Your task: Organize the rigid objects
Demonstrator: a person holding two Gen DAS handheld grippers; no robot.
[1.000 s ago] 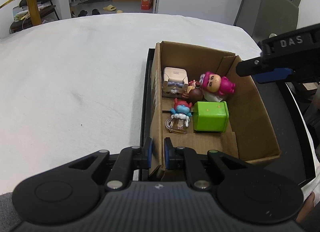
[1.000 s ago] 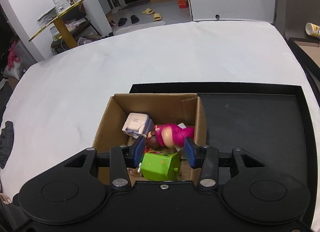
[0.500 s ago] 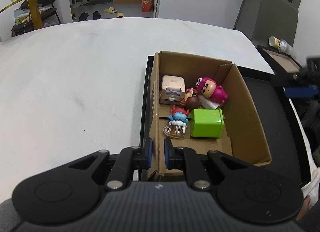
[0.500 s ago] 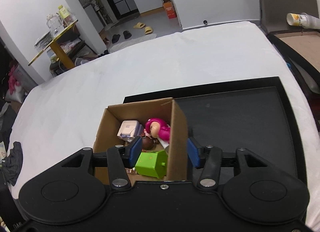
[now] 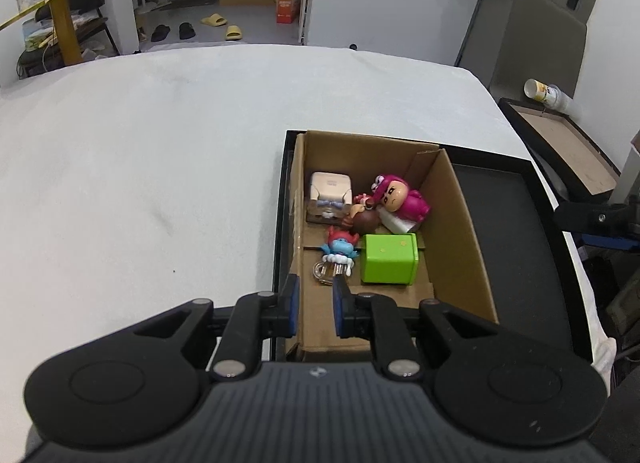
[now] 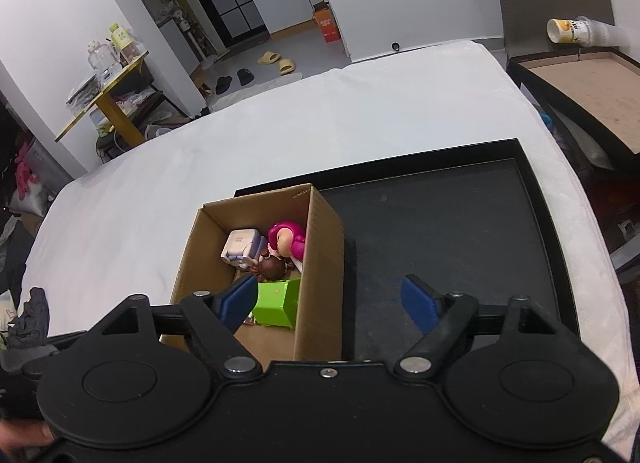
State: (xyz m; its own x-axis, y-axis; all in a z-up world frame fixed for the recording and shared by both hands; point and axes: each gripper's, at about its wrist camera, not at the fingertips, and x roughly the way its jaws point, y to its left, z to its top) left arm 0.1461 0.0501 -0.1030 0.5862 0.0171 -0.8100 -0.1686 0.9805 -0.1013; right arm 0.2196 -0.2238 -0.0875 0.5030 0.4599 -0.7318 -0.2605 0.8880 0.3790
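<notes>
The cardboard box (image 5: 448, 223) sat at the left end of a black tray (image 6: 440, 231), which lay on the white-covered table (image 5: 140, 163), and every small thing I could see was already inside it: a lime-green cube (image 5: 388, 258) near the front, a pink-suited figurine (image 5: 400, 199) leaning in the far right corner, a pale boxy toy (image 5: 330, 189) in the far left corner, a brown round piece (image 5: 366, 220) wedged between those two, and a little blue figure with red horns (image 5: 340, 245) on a clear stand just beside the cube. The left gripper (image 5: 314, 305) was pinching the box's near left wall, its blue pads drawn close with the cardboard between them. The right gripper (image 6: 330, 301) straddled the box's right wall with nothing gripped; its jaws were opening, one pad over the inside of the box near the green cube, the other well out over the bare tray. To my eye the gathering looked finished, since neither the rest of the tray nor the table showed any loose toy; what might have remained was setting the box straight or letting go of it. Off to the right a second tray with a brown bottom (image 6: 588, 83) held a tipped paper cup (image 6: 580, 29), apart from all this
</notes>
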